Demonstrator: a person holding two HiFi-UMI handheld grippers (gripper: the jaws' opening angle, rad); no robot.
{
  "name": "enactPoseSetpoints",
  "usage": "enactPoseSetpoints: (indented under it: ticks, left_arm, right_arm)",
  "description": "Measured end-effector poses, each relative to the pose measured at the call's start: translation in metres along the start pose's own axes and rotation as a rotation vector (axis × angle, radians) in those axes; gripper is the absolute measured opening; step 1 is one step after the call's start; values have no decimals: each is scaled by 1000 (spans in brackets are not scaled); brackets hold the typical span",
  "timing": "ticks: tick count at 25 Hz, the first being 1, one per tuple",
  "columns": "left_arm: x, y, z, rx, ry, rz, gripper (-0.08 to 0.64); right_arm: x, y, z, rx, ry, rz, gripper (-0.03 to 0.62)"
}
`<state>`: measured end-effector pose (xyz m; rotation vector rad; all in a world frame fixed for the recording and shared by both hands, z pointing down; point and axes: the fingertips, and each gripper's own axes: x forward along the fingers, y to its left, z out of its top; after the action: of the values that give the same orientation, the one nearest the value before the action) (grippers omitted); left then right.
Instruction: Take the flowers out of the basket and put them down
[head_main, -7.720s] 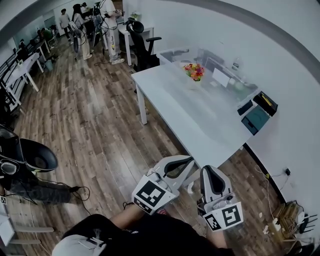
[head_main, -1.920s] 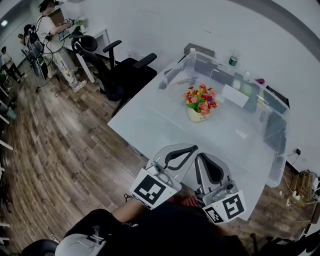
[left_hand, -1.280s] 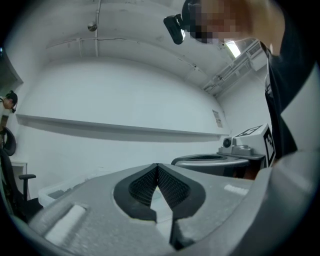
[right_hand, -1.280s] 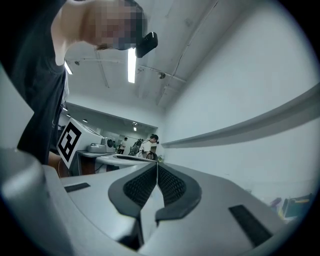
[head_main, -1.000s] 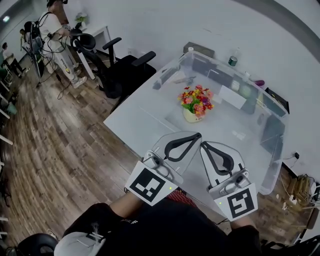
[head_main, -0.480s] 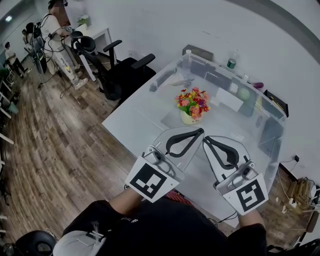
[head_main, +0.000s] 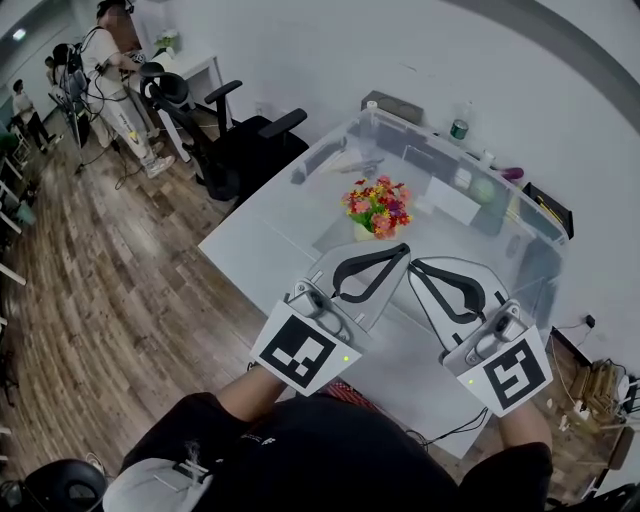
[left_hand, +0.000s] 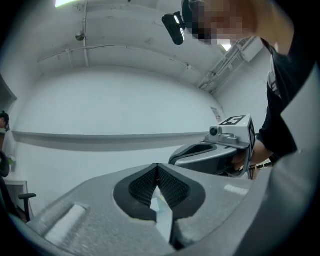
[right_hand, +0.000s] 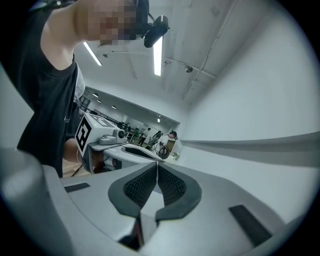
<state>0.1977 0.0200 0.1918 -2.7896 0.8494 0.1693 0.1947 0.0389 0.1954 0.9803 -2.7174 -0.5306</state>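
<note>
You're bringing your left gripper (head_main: 403, 250) and right gripper (head_main: 413, 266) closer to the flowers (head_main: 377, 207) than before, both pairs of jaws pressed together, gripping nothing.

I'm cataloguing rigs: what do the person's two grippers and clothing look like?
The left gripper and right gripper are pale grey wedge-shaped shells with black ribbed pads. Each carries a white cube printed with black square markers, with a small green light. The person wears a black top.
</note>
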Motion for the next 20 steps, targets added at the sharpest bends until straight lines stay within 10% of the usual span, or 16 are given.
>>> enactPoseSetpoints:
  ticks: [20]
  left_arm:
    - [24, 16, 1, 72, 26, 19, 2]
  right_arm:
    - [-4, -71, 13, -31, -51, 34, 14]
